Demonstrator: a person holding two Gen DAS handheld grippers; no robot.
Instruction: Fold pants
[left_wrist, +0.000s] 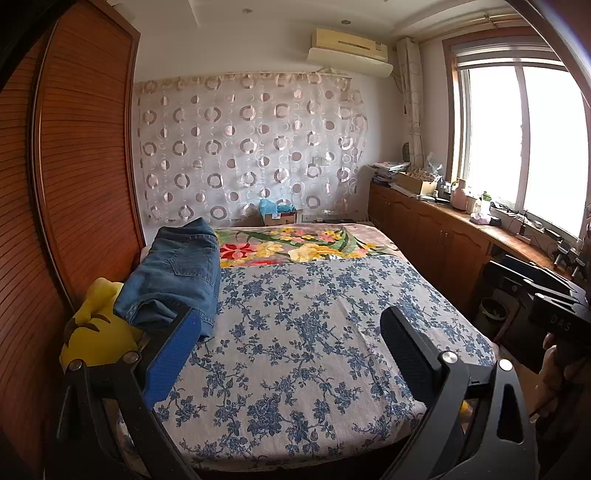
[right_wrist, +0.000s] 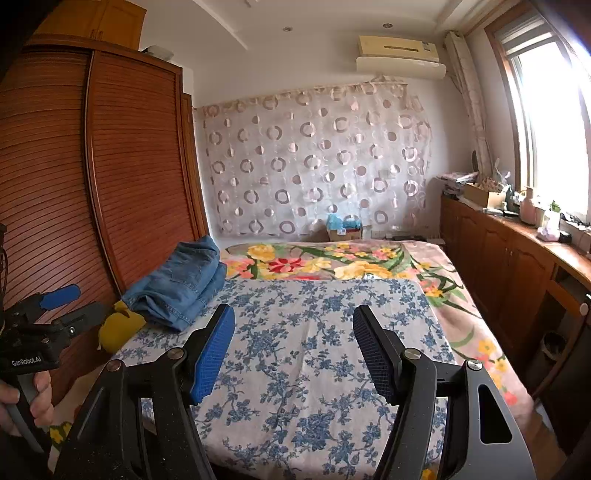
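Note:
Folded blue jeans (left_wrist: 177, 273) lie in a stack on the left side of the bed, partly over a yellow plush toy (left_wrist: 96, 332). In the right wrist view the jeans (right_wrist: 181, 284) sit left of centre. My left gripper (left_wrist: 291, 328) is open and empty above the blue floral sheet (left_wrist: 314, 350), its left fingertip just in front of the jeans. My right gripper (right_wrist: 293, 325) is open and empty over the sheet (right_wrist: 306, 369), right of the jeans. The left gripper also shows at the far left of the right wrist view (right_wrist: 62, 302).
A wooden louvred wardrobe (left_wrist: 74, 166) stands along the bed's left side. A flowered blanket (left_wrist: 295, 243) covers the far end of the bed. A low wooden cabinet (right_wrist: 517, 258) with clutter runs under the window on the right. A cardboard box (left_wrist: 279, 216) sits by the far wall.

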